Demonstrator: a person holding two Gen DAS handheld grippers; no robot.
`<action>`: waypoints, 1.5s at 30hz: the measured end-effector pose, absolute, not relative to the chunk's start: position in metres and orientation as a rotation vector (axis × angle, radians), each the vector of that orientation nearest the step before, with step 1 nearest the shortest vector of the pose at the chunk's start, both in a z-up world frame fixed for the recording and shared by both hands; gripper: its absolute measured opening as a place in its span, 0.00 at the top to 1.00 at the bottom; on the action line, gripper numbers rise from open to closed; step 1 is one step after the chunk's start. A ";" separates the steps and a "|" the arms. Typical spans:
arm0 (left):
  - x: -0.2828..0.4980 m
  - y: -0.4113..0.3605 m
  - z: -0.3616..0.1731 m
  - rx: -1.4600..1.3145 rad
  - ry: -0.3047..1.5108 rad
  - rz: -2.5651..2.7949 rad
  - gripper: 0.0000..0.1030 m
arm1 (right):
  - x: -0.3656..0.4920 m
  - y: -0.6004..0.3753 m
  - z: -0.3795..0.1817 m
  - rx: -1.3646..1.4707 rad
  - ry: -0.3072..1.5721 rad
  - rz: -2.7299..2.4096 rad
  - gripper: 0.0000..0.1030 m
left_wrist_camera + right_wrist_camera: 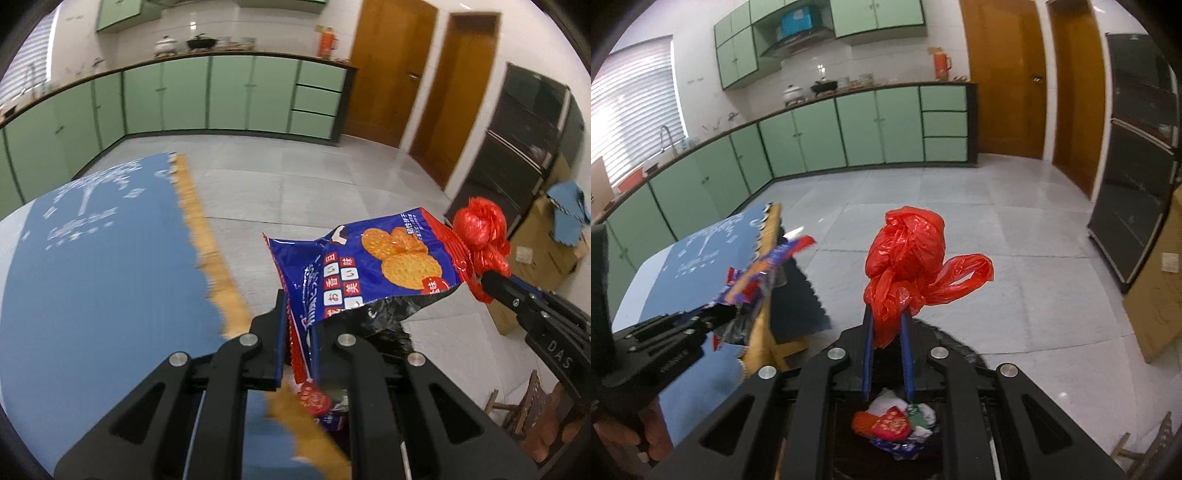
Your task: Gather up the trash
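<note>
Blue foil biscuit wrapper (369, 273), crumpled, printed with round crackers: left wrist view has it pinched at its lower edge in the left gripper (297, 332), jaws nearly closed on it, long axis running out toward 2 o'clock. At 3 o'clock the crumpled red plastic bag (480, 236) sits in the tip of the right gripper (491, 284); wrapper and bag nearly touch. Blue patterned tablecloth (92, 266) lies at 9 o'clock. Right wrist view: right gripper (888, 325) jaws narrow, clamped on the bag's (908, 258) neck, bag standing up toward 12. Directly below, at 6 o'clock, the dark bin with mixed litter (897, 428). Wrapper (764, 269) at 9 o'clock, over the table edge. Judgement: right load is nearer the bin, straight overhead; left must travel rightward first.
</note>
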State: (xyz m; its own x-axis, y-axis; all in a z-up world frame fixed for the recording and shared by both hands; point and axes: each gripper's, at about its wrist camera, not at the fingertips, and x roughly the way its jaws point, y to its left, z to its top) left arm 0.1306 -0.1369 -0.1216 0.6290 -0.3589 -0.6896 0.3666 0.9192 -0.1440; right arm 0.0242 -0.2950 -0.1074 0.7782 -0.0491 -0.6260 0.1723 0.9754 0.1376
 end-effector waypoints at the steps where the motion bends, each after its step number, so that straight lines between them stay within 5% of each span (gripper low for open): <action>1: 0.129 -0.145 -0.123 0.018 0.786 -0.428 0.90 | 0.022 -0.297 -0.106 0.190 0.664 -0.128 0.87; 24: 0.130 -0.170 -0.156 0.082 0.886 -0.494 0.50 | 0.026 -0.322 -0.176 0.253 0.841 -0.148 0.83; 45: 0.119 -0.105 -0.096 -0.072 0.765 -0.434 0.37 | 0.019 -0.312 -0.128 0.212 0.738 -0.160 0.14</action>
State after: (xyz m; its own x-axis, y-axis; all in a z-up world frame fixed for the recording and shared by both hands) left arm 0.1189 -0.1047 -0.0962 0.6376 -0.4055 -0.6551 0.3538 0.9094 -0.2186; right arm 0.0192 -0.3117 -0.1281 0.7295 -0.0694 -0.6805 0.2181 0.9665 0.1353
